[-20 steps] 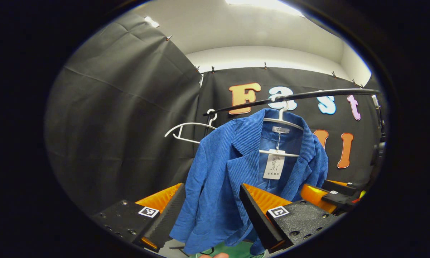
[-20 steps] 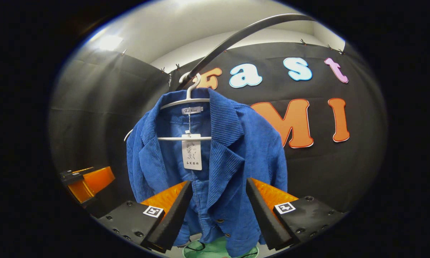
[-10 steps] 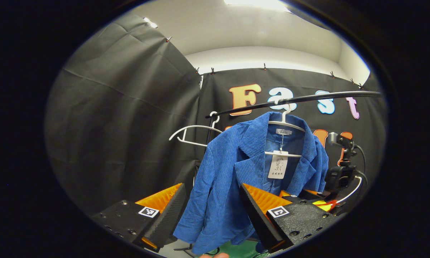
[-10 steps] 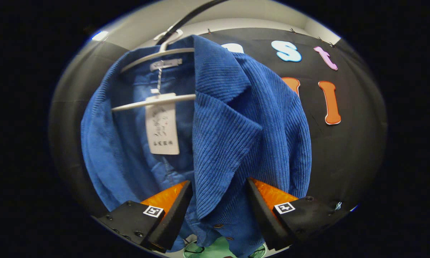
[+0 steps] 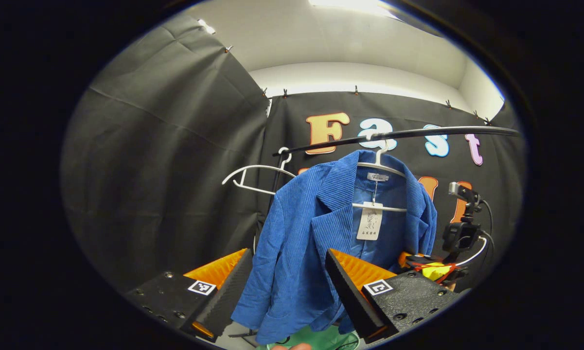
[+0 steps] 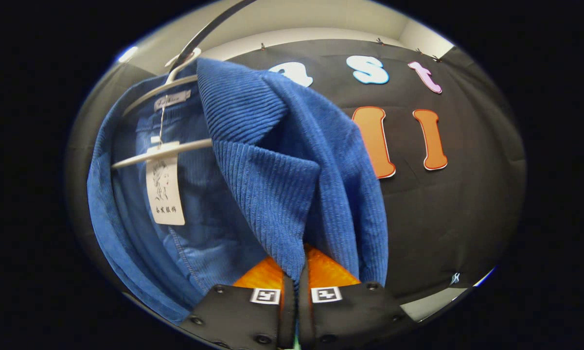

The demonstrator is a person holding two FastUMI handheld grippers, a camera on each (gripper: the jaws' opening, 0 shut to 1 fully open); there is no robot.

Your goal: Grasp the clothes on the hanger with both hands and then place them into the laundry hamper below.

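Note:
A blue corduroy jacket [image 5: 316,233] hangs on a white hanger [image 5: 381,167] from a black rail [image 5: 403,133], with a paper tag [image 5: 369,221] at its collar. My left gripper [image 5: 284,284] stands open in front of the jacket's left sleeve, apart from it. In the right gripper view the jacket [image 6: 272,194] is very close, and my right gripper [image 6: 294,284] is shut on the lapel edge. The right gripper [image 5: 430,267] also appears at the jacket's far side in the left gripper view. A green hamper [image 5: 323,338] sits below the jacket.
A second, bare white hanger [image 5: 255,177] hangs at the rail's left end. Black cloth walls close in on the left and behind. A thumb tip [image 5: 292,346] shows at the bottom edge of the left gripper view.
My right gripper went from open around the lapel to shut on it, moving closer to the jacket. The left gripper has barely moved and stays open.

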